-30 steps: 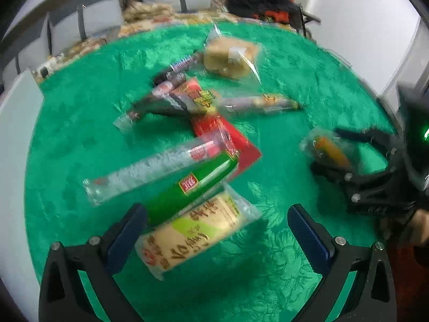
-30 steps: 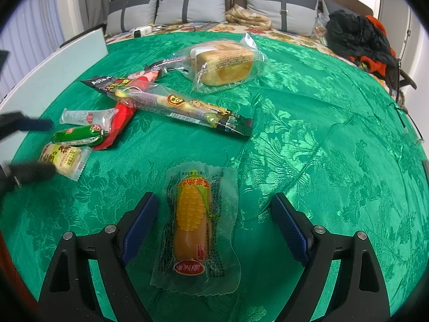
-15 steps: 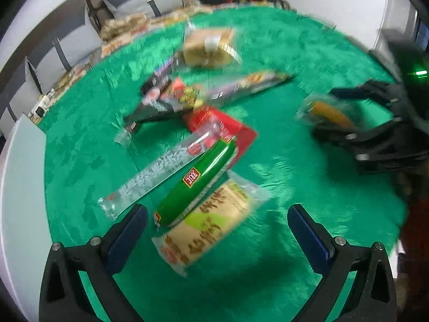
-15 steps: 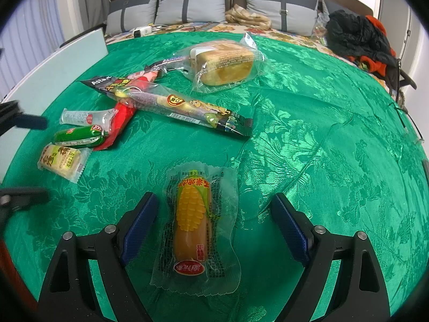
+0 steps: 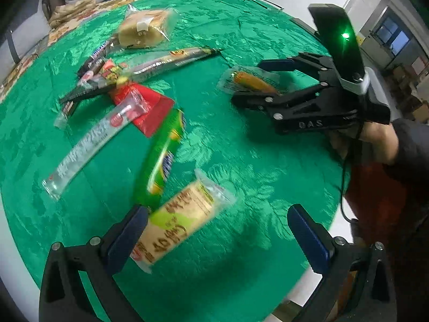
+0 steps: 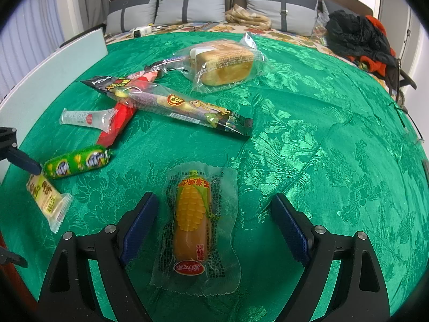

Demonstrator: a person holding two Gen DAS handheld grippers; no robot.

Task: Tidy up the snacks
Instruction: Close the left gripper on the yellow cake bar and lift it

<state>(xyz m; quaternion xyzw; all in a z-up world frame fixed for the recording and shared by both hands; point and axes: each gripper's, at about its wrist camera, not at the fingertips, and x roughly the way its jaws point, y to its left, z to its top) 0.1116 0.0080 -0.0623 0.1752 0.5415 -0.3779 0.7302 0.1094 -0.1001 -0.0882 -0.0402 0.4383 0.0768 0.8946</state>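
Snacks lie on a green tablecloth [image 6: 321,139]. My left gripper [image 5: 214,230] is open around the near end of a yellow-green wrapped cake [image 5: 177,222], with a green sausage [image 5: 161,158] just beyond it. My right gripper [image 6: 211,222] is open, its fingers on either side of a corn sausage pack [image 6: 194,214] lying on the cloth. From the left wrist view the right gripper [image 5: 254,80] straddles that corn pack [image 5: 249,81]. The green sausage [image 6: 76,161] and the cake [image 6: 47,197] show at the left of the right wrist view.
Farther back lie a clear white stick pack [image 5: 91,139], a red pack [image 5: 147,107], a long dark snack bar [image 6: 174,104] and a bagged bread loaf [image 6: 222,64]. A white board [image 6: 53,72] borders the left. Cushions and dark clothes [image 6: 356,37] sit behind.
My left gripper has swung and closed in on the cake; the green sausage has rolled off the stick pack and lies apart. The right gripper and corn pack have not moved.
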